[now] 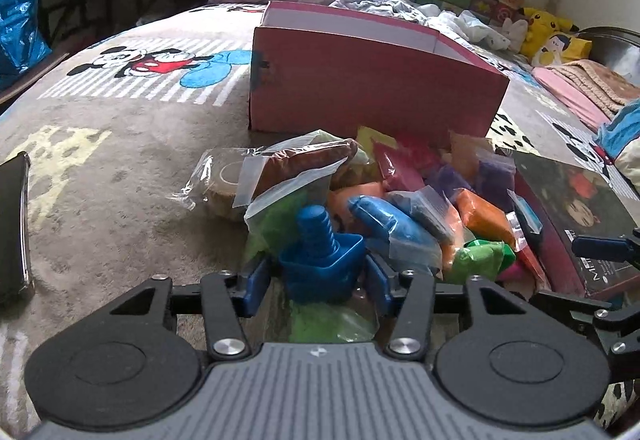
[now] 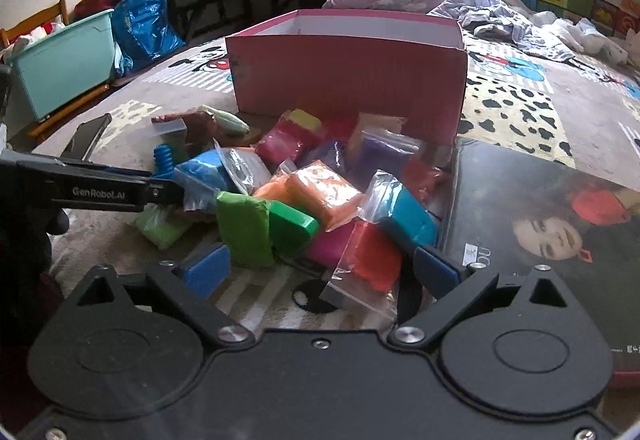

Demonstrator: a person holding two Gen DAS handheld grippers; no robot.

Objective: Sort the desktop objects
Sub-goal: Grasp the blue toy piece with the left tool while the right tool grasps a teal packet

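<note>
A pile of small clear bags of coloured clay [image 1: 420,200] lies on the bed in front of an open red box [image 1: 372,80], which also shows in the right wrist view [image 2: 348,76]. My left gripper [image 1: 316,280] is shut on a blue plastic toy with a ridged stem [image 1: 320,260], at the pile's left side; the toy also shows in the right wrist view [image 2: 164,160]. My right gripper [image 2: 320,272] is open, its fingers either side of a green clay block [image 2: 248,232] and a red clay bag [image 2: 368,260].
A dark glossy book [image 2: 540,240] lies right of the pile. A black phone [image 1: 14,224] lies at the left on the Mickey-print bedspread [image 1: 120,128]. A teal bin [image 2: 60,60] and blue bag [image 2: 140,24] stand beside the bed.
</note>
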